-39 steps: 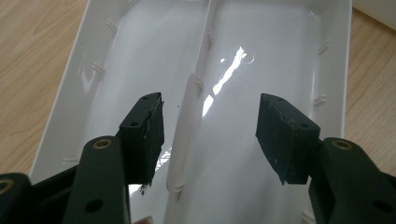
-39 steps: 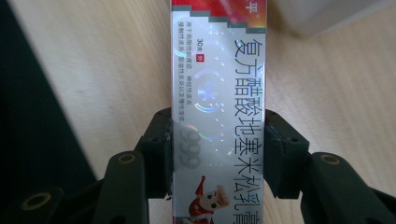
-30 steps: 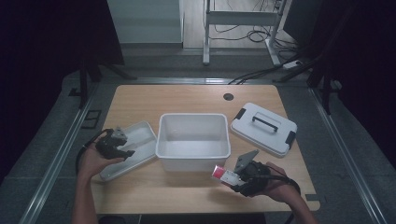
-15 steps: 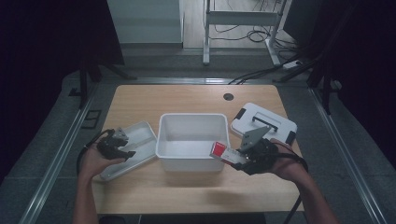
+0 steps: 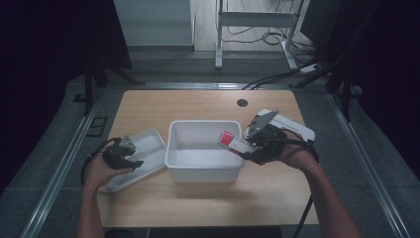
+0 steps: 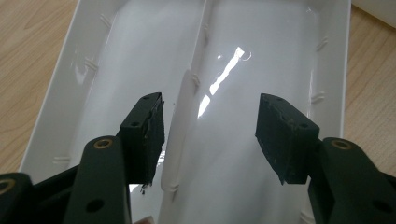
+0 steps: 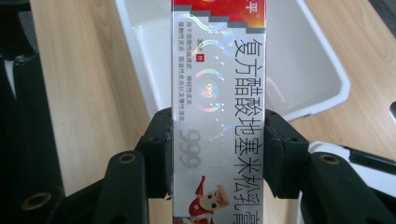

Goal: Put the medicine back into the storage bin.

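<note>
Box held over the tub's right rim

Box [image 7: 218, 107] of ointment, silver with a red end and printed characters, sits clamped between the jaws of the right gripper [image 5: 250, 144]. The right gripper view gives the print, a small cartoon figure at the near end and both pads pressed flat against the long sides. The high view gives the place instead: the box [image 5: 233, 142] pokes leftward over the right rim of the white tub [image 5: 205, 166], raised above it and not touching it. The same tub [image 7: 327, 88] runs behind the box in the right gripper view.

Room around it is good. The tub's floor is bare, and wooden table [image 5: 198, 106] lies open beyond and in front of the tub. Just right of the hand lies a white lid [image 5: 297, 129] with dark clips, close to the table's right edge.

The left gripper [image 5: 121, 154] hangs over a shallow white tray [image 5: 153, 144] near the left edge, just beside the tub. The left gripper view looks down into that tray [image 6: 280, 46], showing a low ridge down its middle and glare on the plastic. Its jaws stand wide apart with nothing between them and touch nothing I can make out.
</note>
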